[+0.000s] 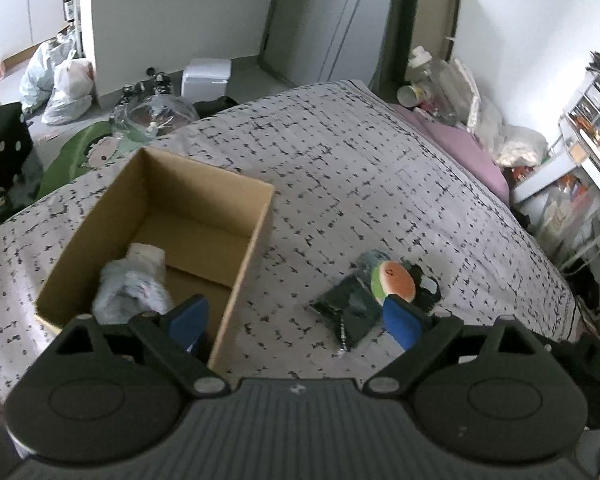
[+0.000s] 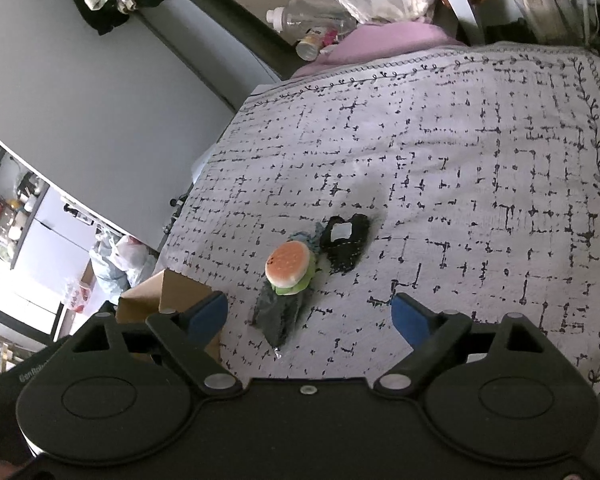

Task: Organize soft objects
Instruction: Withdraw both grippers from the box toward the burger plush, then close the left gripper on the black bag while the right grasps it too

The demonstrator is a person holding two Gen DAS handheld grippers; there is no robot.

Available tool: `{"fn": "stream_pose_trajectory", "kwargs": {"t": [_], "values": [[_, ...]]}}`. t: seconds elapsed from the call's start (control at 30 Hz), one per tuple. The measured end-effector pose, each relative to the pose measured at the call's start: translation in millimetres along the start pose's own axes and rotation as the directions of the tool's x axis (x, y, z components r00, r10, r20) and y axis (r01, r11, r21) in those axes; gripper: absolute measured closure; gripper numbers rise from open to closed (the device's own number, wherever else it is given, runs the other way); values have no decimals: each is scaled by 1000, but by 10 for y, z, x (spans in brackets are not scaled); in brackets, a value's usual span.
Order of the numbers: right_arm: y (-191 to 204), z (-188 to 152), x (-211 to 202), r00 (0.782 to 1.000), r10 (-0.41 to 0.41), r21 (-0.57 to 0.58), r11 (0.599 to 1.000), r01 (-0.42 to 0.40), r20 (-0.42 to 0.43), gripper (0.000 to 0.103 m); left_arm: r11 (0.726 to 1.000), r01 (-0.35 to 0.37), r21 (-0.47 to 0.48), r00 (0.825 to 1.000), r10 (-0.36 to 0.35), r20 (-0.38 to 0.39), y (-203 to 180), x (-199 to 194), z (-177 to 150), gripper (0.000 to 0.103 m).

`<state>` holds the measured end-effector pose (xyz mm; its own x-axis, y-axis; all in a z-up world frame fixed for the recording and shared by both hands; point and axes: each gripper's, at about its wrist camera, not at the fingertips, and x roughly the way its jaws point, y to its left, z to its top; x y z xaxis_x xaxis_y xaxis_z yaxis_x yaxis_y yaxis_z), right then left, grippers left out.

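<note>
An open cardboard box (image 1: 256, 216) sits on the bed; a grey-white soft toy (image 1: 134, 284) lies inside it. To its right lies a small pile: a plush burger (image 1: 396, 280), a dark folded cloth (image 1: 348, 312) and a black piece with a white patch (image 1: 426, 286). My left gripper (image 1: 296, 320) is open and empty, above the box's near right corner. In the right wrist view the burger (image 2: 290, 266) rests on the dark cloth (image 2: 278, 314), with the black piece (image 2: 344, 242) behind. My right gripper (image 2: 310, 316) is open and empty, just short of the pile. The box corner (image 2: 168, 296) shows at left.
The bed has a grey bedspread (image 1: 360, 168) with black marks and a pink sheet (image 1: 468, 148) at its far edge. Bottles and bags (image 1: 432, 84) stand beyond the bed. Plastic bags (image 1: 64, 84) and clutter lie on the floor at left. Shelves (image 1: 596, 128) stand at right.
</note>
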<state>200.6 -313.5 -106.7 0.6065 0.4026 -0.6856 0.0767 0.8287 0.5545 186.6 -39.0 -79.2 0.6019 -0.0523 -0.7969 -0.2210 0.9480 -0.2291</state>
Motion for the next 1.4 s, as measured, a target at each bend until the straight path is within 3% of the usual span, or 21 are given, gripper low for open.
{"fn": "stream_pose_trajectory", "kwargs": {"t": [0.6, 0.87, 1.4], "values": [[-443, 185, 465, 997, 64, 123, 991, -59, -35, 15, 999, -35, 30, 997, 36, -65, -412, 595, -166, 22], [-564, 240, 682, 995, 89, 168, 983, -80, -44, 26, 999, -47, 19, 993, 49, -104, -469, 889, -210, 28], [-640, 359, 1152, 995, 70, 179, 982, -56, -73, 32, 994, -51, 93, 984, 66, -163, -561, 1468, -234, 28]]}}
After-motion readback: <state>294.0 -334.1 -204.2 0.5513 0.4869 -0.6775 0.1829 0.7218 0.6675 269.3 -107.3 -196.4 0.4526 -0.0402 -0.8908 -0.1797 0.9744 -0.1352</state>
